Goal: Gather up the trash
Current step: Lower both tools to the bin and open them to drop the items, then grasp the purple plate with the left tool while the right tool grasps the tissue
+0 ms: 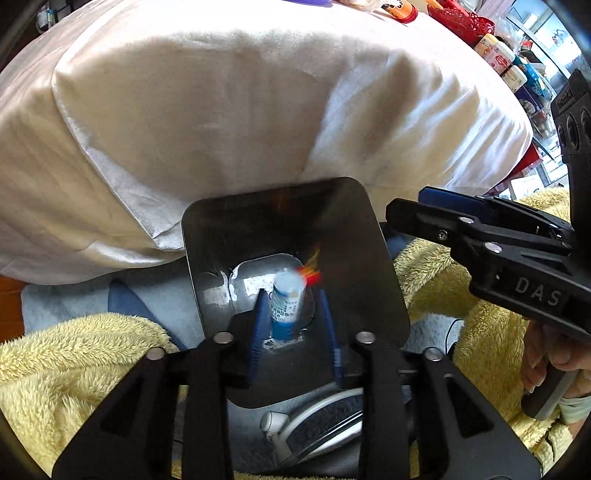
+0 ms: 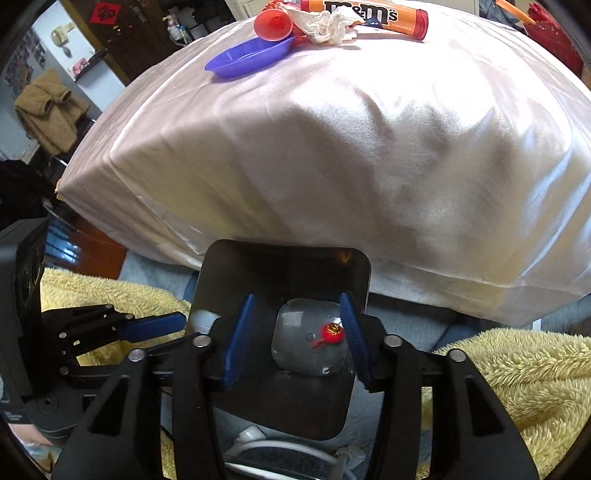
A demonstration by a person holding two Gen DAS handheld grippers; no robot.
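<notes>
While the cloth-draped tabletop (image 2: 332,147) keeps an orange candy tube (image 2: 369,16), a purple dish (image 2: 251,59), a red cup (image 2: 273,24) and a crumpled tissue (image 2: 325,24) at its far edge, we judge the collecting only partly done. Below its near edge we hold both grippers over the dark bin (image 2: 236,280): our left gripper (image 1: 295,325) has its jaws apart around a small blue-and-white bottle (image 1: 286,302), seemingly released. Our right gripper (image 2: 295,332) stands with jaws open above a red candy wrapper (image 2: 330,332) on the bin's floor.

You see bright daylight shining off the white cloth (image 1: 229,110) — it glares. The bin (image 2: 236,280) is dark inside, the small bottle (image 1: 286,299) looks smeared, and edges bend round — corners black.
</notes>
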